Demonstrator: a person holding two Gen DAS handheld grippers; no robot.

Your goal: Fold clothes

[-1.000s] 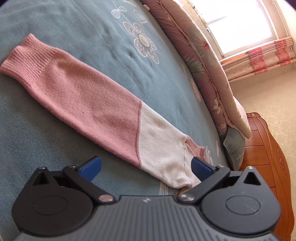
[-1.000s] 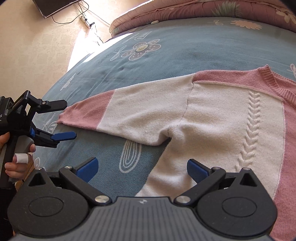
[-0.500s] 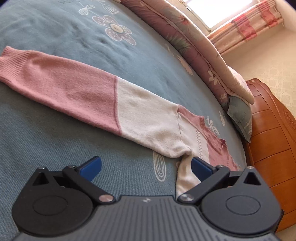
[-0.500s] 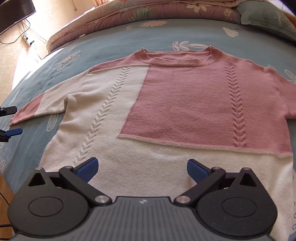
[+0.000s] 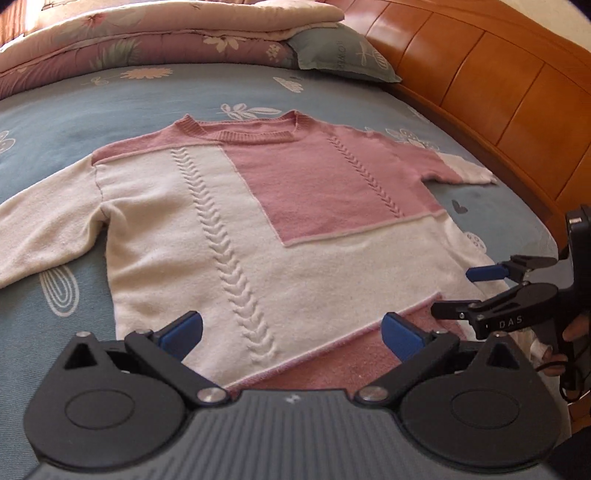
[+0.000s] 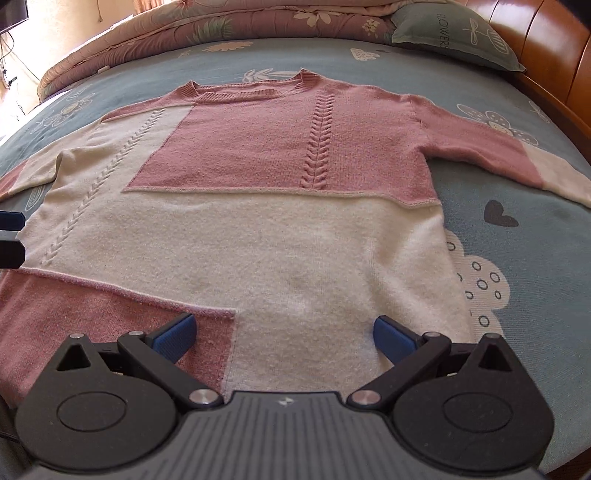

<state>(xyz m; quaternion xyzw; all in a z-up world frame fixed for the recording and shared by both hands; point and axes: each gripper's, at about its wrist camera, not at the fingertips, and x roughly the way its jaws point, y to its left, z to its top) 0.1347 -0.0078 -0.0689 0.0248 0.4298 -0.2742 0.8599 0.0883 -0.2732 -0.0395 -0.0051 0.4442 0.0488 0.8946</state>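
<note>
A pink and cream knitted sweater (image 5: 280, 229) lies flat, face up, on the blue bed, neck away from me, both sleeves spread out; it also shows in the right wrist view (image 6: 266, 236). My left gripper (image 5: 291, 330) is open and empty above the hem, left of middle. My right gripper (image 6: 284, 334) is open and empty above the hem, right of middle. The right gripper also shows at the right of the left wrist view (image 5: 491, 291), open, by the sweater's right hem corner.
The sweater rests on a blue floral bedsheet (image 6: 517, 155). A folded quilt (image 6: 221, 22) and a grey-green pillow (image 6: 454, 33) lie along the far side. A wooden headboard (image 5: 498, 85) runs along the right.
Both grippers have swung from the left sleeve round to the sweater's hem and now face the neck. Both stay open and empty; the sweater has not moved.
</note>
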